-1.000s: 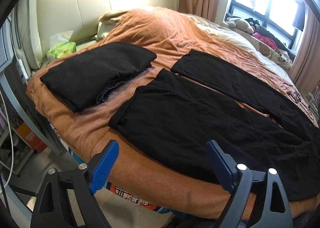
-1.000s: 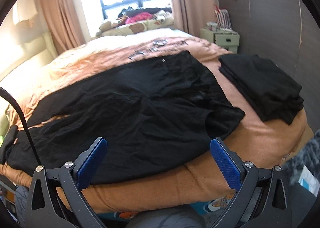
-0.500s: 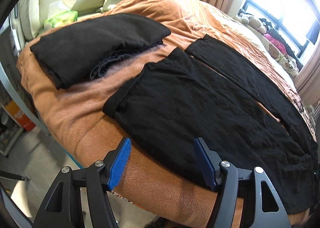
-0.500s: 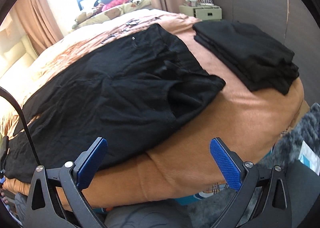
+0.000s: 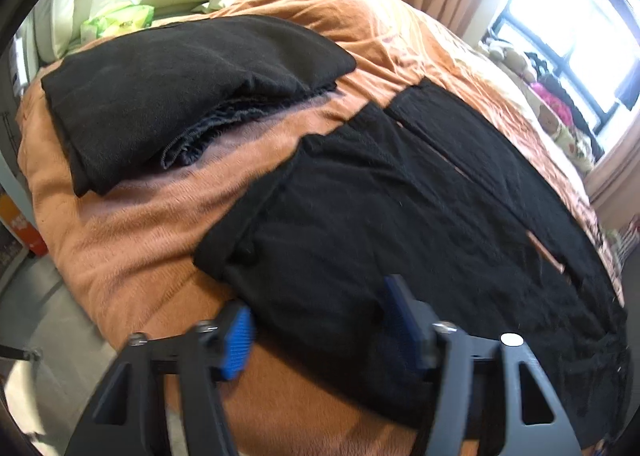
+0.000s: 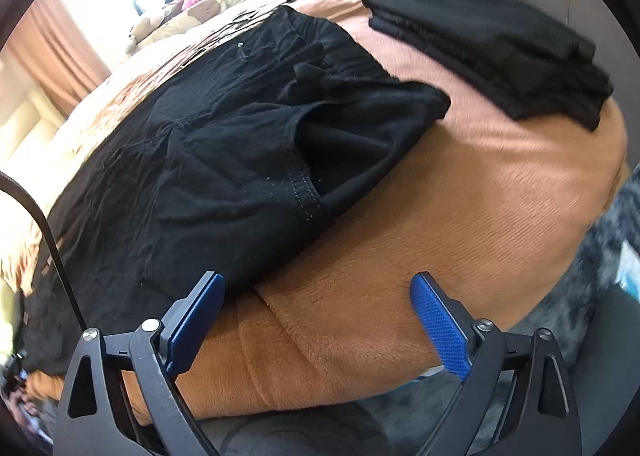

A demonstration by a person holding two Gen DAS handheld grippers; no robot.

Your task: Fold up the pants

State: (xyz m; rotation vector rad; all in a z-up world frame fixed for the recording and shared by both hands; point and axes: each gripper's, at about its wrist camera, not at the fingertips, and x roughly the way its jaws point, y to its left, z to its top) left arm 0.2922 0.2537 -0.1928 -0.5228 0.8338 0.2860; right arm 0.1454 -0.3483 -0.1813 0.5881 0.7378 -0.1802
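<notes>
Black pants point(image 5: 400, 208) lie spread flat on the orange blanket point(image 5: 132, 248), legs running toward the window. My left gripper point(image 5: 320, 330) hovers at the near hem edge of one leg. Its jaws are closing, with the black cloth between the blue pads, which do not press it. In the right wrist view the waist end of the pants point(image 6: 248, 144) shows a gaping pocket. My right gripper point(image 6: 320, 320) is low over the blanket point(image 6: 460, 216) at the bed's near edge, jaws wide and closing slightly. Its left finger point(image 6: 200, 312) is at the pants' edge, with only blanket between the pads.
A folded stack of black clothes point(image 5: 180, 96) lies left of the legs, and another folded black pile point(image 6: 500, 48) sits right of the waist. A green tissue pack point(image 5: 116, 20) lies by the headboard. Stuffed toys point(image 6: 208, 8) line the window side. A black cable point(image 6: 48, 232) hangs left.
Both grippers have come down and closer to the bed's near edge. The left jaws have narrowed markedly around the leg's edge. The right jaws have narrowed a little.
</notes>
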